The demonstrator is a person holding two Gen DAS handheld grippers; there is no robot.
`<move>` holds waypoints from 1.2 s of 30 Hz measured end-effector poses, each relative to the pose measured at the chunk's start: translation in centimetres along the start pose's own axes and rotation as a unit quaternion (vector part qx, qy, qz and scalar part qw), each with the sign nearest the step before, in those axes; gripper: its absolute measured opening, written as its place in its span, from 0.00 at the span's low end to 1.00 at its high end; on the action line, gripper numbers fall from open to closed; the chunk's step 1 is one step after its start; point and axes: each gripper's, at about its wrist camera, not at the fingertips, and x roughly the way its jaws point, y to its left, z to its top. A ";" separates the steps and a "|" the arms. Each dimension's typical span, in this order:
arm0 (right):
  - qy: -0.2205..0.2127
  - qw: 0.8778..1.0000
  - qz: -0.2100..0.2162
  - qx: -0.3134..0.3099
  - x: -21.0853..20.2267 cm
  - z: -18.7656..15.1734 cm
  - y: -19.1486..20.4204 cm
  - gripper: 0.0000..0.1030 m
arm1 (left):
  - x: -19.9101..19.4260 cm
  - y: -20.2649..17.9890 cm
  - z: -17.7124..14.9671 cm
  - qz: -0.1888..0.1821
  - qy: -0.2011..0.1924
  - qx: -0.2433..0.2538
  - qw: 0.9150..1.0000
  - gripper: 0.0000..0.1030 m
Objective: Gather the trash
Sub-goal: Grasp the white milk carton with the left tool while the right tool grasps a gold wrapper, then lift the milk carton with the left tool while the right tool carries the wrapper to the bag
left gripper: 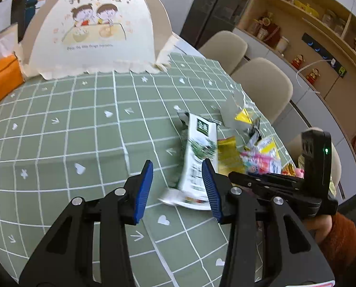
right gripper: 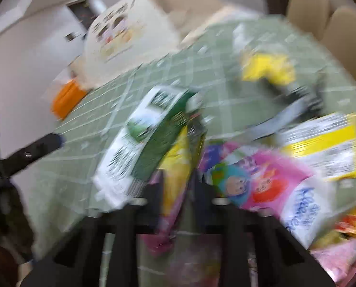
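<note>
1. On the desk (left gripper: 58,129), which wears a green cloth with a white grid, a heap of trash lies toward the right edge.
2. Left gripper (left gripper: 178,186): blue-padded fingers (left gripper: 143,189) spread wide, holding nothing. They hover just above the cloth at the near end of item 3.
3. Green-and-white carton (left gripper: 199,157): flattened, lying on its side on the cloth. Its near end sits in the gap between the left fingers; contact cannot be judged.
4. Yellow wrapper (left gripper: 228,153): just right of the carton, touching it.
5. Right gripper (right gripper: 178,186): black, heavily blurred. Its fingers stand close on either side of the yellow wrapper, which runs between them; whether they are actually pinching it cannot be told.
6. Pink cartoon packet (right gripper: 261,179): beside the right gripper, in the heap.
7. White-and-yellow packet (right gripper: 321,143): farther toward the right edge, overlapping the pink one.
8. Small yellow scrap (left gripper: 243,114): at the far end of the heap, beside crumpled clear film.
9. Domed cloth food cover (left gripper: 94,31): cream, printed with two cartoon children, at the far edge of the desk.
10. Orange box (left gripper: 1,79): far left corner, beside the cover.
11. Beige chairs (left gripper: 264,86): along the right side.
</note>
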 end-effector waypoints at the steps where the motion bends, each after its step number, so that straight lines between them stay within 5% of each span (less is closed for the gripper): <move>1: -0.008 1.000 -0.014 -0.017 -0.7 -0.3 0.5 0.06 | 0.3 -0.1 0.1 -0.002 0.004 0.002 1.000 0.40; 7: -0.073 0.996 -0.050 0.010 -8.4 -2.1 -0.9 0.04 | 3.4 -1.6 1.6 -0.018 0.029 0.003 0.999 0.44; 13: -0.143 0.982 -0.120 0.042 -16.3 -6.0 -3.5 0.04 | 7.6 -3.4 4.1 0.026 0.055 0.043 0.997 0.44; 19: -0.178 0.966 -0.139 0.125 -20.5 -10.9 -7.6 0.04 | 10.9 -4.5 4.8 0.045 0.098 0.075 0.991 0.48; 26: -0.197 0.958 -0.144 0.153 -22.0 -13.5 -8.5 0.04 | 12.7 -6.8 3.4 0.027 0.160 0.093 0.982 0.50; 31: -0.207 0.955 -0.155 0.146 -23.2 -14.4 -8.2 0.04 | 11.1 -7.7 3.0 0.021 0.160 0.065 0.985 0.44; 36: -0.227 0.950 -0.162 0.143 -25.0 -14.8 -8.4 0.04 | 6.9 -10.1 2.4 0.010 0.111 0.071 0.991 0.44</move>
